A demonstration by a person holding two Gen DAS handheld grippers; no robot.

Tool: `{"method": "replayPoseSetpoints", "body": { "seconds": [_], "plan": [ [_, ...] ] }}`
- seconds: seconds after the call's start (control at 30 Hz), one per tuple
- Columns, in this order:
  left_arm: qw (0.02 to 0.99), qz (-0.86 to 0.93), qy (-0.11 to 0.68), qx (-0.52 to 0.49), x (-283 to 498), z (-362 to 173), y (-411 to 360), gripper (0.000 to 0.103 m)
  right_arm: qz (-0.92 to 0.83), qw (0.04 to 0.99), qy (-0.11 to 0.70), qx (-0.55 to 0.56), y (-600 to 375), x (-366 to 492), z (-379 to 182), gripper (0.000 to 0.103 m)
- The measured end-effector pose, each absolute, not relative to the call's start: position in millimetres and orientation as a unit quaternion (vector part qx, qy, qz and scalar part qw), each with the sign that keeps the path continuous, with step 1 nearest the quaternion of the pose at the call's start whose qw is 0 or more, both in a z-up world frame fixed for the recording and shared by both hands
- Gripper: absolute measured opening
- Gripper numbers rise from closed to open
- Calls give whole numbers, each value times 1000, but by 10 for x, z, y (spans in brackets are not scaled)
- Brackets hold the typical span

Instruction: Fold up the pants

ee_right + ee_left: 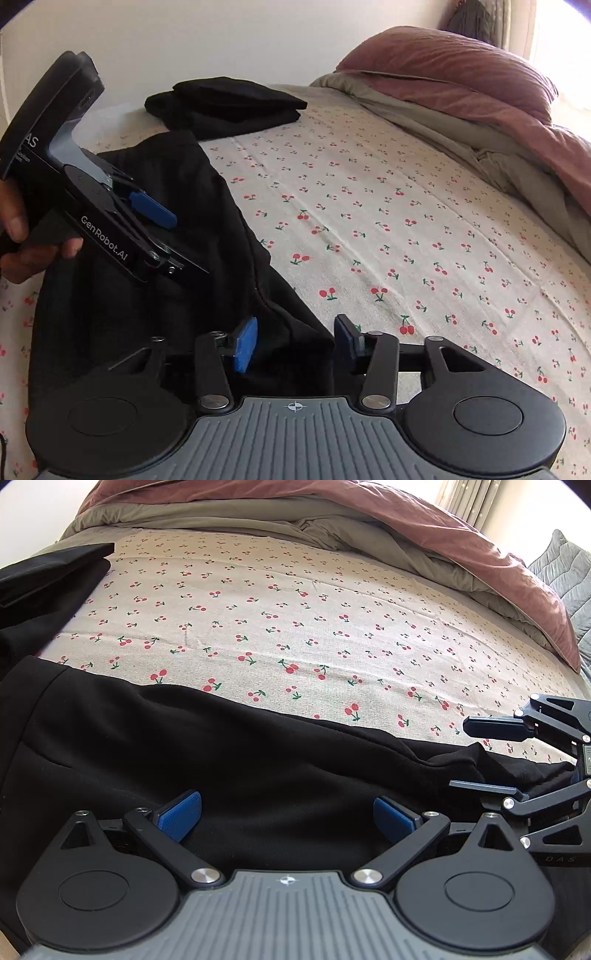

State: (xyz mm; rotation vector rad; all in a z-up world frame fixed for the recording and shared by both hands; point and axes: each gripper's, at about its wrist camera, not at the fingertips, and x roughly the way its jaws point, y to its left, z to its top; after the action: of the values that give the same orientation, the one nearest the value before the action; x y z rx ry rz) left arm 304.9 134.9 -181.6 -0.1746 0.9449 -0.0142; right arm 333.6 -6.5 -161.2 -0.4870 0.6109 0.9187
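Black cotton pants (207,760) flat on cherry-print bedsheet (295,627); left gripper (288,818) and right gripper (295,341) jaws spread, gripping nothing.

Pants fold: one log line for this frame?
pants flat on bed | left gripper open over them | right gripper open at edge | folded pile behind

Black pants (221,768), soft and rumpled, spread lengthwise along the near edge of the cherry-print sheet (295,620).
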Motion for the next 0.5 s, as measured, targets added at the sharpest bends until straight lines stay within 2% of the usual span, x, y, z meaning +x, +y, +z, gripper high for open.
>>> {"method": "replayPoseSetpoints", "body": {
  "seconds": [0.07,0.1,0.13,0.2,0.27,0.3,0.4,0.5],
  "plan": [
    [887,-6,455,-84,3054,-1817,1348,95,427,827,288,-226,-33,3353,-1678,55],
    [887,-7,455,-84,3054,-1817,1351,95,427,825,298,-218,-23,3378,-1708,50],
    [886,-8,455,-85,3053,-1817,1356,95,429,824,303,-211,-21,3392,-1724,37],
    [886,-8,455,-87,3053,-1815,1363,95,430,828,300,-198,-56,3388,-1698,25],
    [886,-9,455,-88,3051,-1812,1366,95,428,834,288,-194,-100,3374,-1643,23],
    [886,-9,456,-89,3052,-1811,1368,95,427,836,284,-195,-117,3369,-1614,17],
    [884,-9,458,-96,3069,-1800,1388,95,435,837,280,-179,-162,3399,-1542,8],
    [879,-10,455,-143,3086,-1768,1506,95,422,852,282,-130,-238,3634,-1460,6]
  ]
}}
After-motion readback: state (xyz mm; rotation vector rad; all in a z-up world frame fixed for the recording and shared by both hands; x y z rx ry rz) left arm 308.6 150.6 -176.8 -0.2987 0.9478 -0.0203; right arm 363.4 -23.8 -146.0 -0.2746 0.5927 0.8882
